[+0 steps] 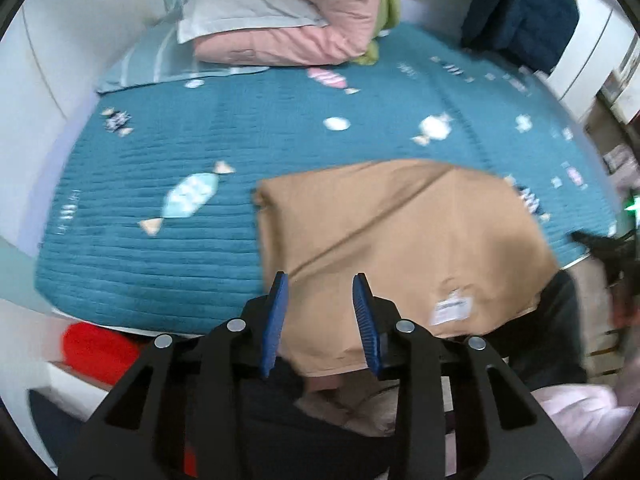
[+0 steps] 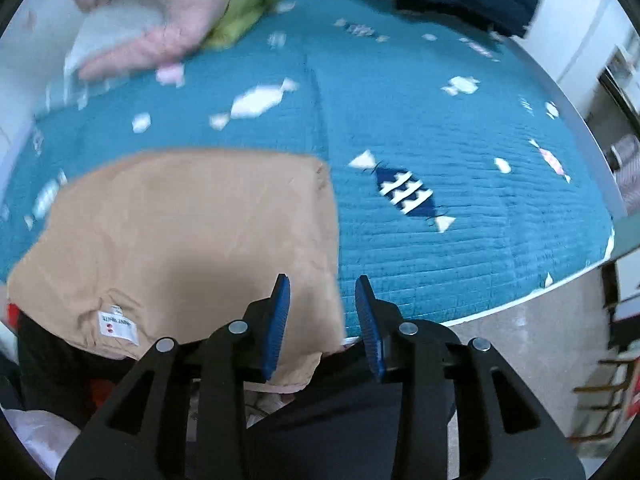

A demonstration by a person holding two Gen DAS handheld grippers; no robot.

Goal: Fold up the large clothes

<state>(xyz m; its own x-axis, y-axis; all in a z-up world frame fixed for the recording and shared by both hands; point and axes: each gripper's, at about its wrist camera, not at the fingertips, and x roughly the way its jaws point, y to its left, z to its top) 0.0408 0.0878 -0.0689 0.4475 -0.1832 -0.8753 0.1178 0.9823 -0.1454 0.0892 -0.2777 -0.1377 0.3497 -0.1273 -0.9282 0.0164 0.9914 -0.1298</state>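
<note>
Teal quilted bed (image 1: pixel 160 264) carries a soft, light tan folded garment (image 1: pixel 400 232); both grippers' jaws spread, empty; pinch its near hem.

Tan garment's (image 1: pixel 400 232) near hem — hidden behind both grippers' fingers

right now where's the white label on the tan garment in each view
Left wrist view: the white label sits lower right on the tan garment, right of the left tool.
Right wrist view: the label sits lower left, left of the right tool.
Shared landmark: the pink quilt at the far end of the bed.
</note>
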